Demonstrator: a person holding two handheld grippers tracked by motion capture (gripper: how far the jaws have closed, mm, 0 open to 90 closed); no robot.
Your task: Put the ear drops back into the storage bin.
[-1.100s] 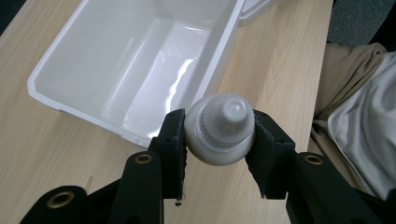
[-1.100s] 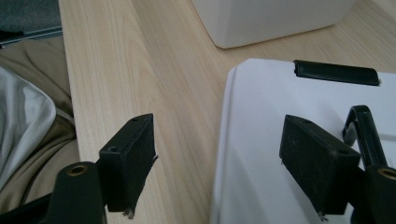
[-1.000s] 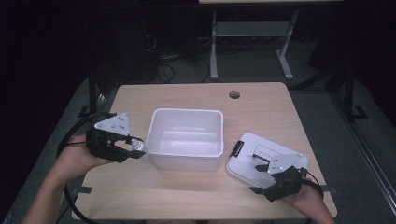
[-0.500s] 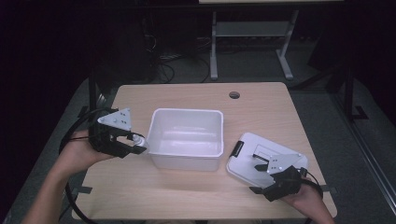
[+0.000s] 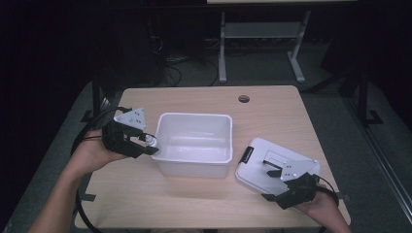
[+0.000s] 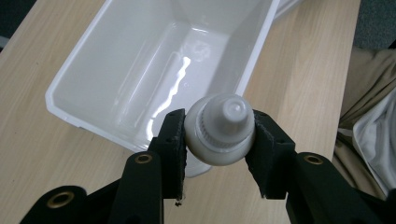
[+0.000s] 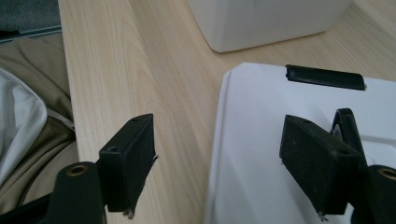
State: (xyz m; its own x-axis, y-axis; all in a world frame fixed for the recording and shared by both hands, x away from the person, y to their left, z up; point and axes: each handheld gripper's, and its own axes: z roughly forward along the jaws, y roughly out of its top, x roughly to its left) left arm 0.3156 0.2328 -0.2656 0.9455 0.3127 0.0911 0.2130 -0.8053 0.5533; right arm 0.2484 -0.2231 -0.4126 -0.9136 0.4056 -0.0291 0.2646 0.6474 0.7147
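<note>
An empty white plastic bin (image 5: 194, 143) stands in the middle of the wooden table (image 5: 194, 99). At the bin's left rim, my left gripper (image 5: 148, 144) is shut on a small white bottle (image 6: 220, 130), cap end toward the camera, just above the bin's near corner (image 6: 84, 126). A white lid (image 5: 272, 165) with black latches (image 7: 324, 77) lies flat to the bin's right. My right gripper (image 5: 272, 182) rests open at the lid's near edge; one jaw is over the lid (image 7: 261, 154), the other over bare wood.
A round cable hole (image 5: 244, 98) sits near the table's far edge. A desk frame (image 5: 262, 43) stands on the dark floor beyond. The person's lap (image 7: 28, 116) lies past the table's near edge. Bare wood surrounds the bin and lid.
My left gripper has carried the white bottle slightly right and down, closer to the bin's left rim. The right gripper and the lid have stayed in place.
</note>
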